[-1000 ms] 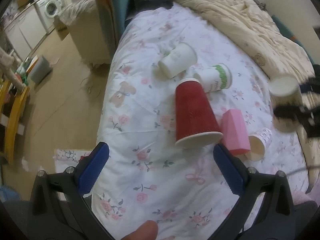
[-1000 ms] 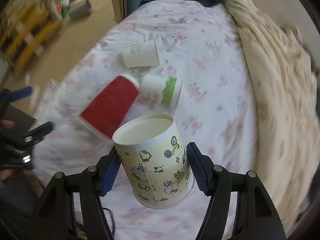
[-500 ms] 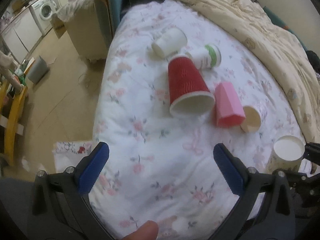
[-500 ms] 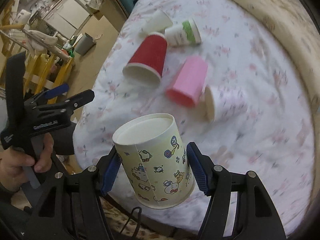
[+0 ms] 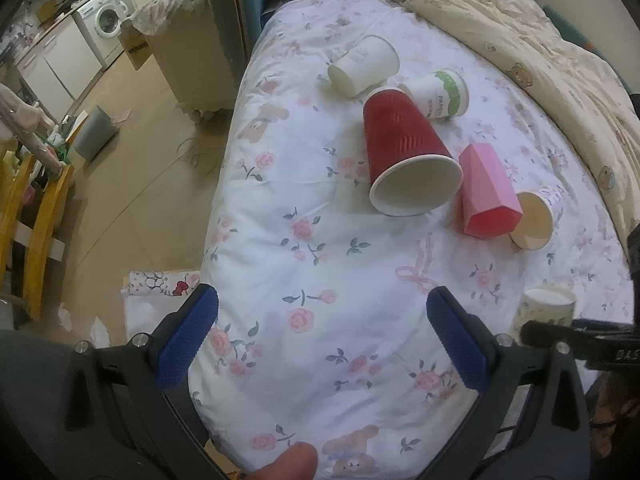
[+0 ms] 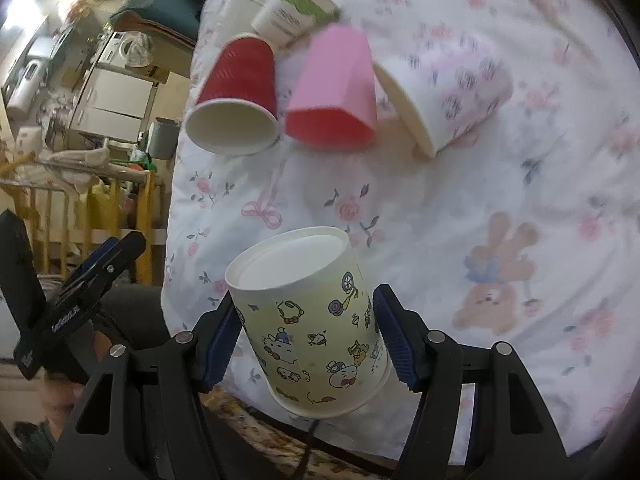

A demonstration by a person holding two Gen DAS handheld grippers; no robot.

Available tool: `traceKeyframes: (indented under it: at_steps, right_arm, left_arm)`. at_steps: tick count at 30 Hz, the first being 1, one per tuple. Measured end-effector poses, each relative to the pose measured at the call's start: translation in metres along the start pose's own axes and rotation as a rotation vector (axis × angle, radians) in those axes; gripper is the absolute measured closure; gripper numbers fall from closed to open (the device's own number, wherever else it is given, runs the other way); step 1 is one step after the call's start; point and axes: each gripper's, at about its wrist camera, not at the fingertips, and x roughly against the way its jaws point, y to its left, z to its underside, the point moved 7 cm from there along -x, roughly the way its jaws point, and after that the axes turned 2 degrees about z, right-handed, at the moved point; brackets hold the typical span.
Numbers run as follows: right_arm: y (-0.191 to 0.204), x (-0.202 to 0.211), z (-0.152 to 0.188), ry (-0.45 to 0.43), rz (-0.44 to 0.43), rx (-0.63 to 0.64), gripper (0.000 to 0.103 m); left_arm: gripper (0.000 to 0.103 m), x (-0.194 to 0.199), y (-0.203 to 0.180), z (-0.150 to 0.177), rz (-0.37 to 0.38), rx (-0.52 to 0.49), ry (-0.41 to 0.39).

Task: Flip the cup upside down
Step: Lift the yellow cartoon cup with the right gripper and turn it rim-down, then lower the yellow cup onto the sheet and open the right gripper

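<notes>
1. While the right gripper (image 6: 310,340) hangs over the near edge of the bed (image 6: 460,208), its blue fingers (image 6: 394,340) are clamped on both sides of the cartoon-print cup (image 6: 312,320), which is held off the bedding with its closed base tipped up and away and its mouth toward the camera.
2. From the left wrist view, the same cartoon-print cup (image 5: 546,310) shows at the far right, just above the bed's flowered cover, with the right gripper's dark fingers across it.
3. Left gripper (image 5: 320,344): its fingers (image 5: 186,338) stand wide apart with nothing between them, over the near corner of the bed.
4. Lying on their sides farther up the bed are a red cup (image 5: 404,156), a pink cup (image 5: 486,196) just beside it, and a flower-print cup (image 5: 536,220) touching the pink one.
5. Beyond the red cup lie a green-banded cup (image 5: 442,96) and a plain white cup (image 5: 362,66).
6. A washing machine (image 5: 104,22) stands across the floor to the left.
</notes>
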Motion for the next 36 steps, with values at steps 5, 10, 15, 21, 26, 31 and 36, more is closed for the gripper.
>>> traceKeyframes:
  at_steps: [5, 10, 15, 21, 26, 31, 36]
  right_arm:
    - [-0.002, -0.026, -0.006, 0.041, -0.020, -0.040, 0.035]
    - [-0.004, -0.039, -0.014, 0.043, -0.007, -0.034, 0.036]
    - [-0.011, -0.046, -0.013, 0.065, 0.003, -0.025, 0.034]
    - [-0.004, -0.043, -0.010, 0.067, 0.003, 0.005, 0.018]
    - [0.003, -0.038, -0.011, 0.056, 0.040, 0.057, 0.017]
    - [0.011, -0.029, -0.006, 0.036, 0.083, 0.102, 0.017]
    - [0.013, -0.016, 0.003, 0.030, 0.135, 0.133, 0.017]
  left_arm:
    - [0.000, -0.008, -0.002, -0.002, -0.004, 0.009, 0.014]
    - [0.000, -0.017, -0.004, -0.003, -0.015, 0.009, 0.027]
    - [0.000, -0.023, -0.006, -0.004, -0.008, 0.010, 0.043]
    - [0.000, -0.024, -0.014, -0.003, 0.000, -0.010, 0.045]
    - [0.000, -0.020, -0.013, -0.002, 0.009, 0.001, 0.037]
    - [0.000, -0.017, -0.012, -0.003, 0.014, 0.010, 0.027]
    - [0.000, -0.011, -0.012, -0.006, 0.023, 0.018, 0.009]
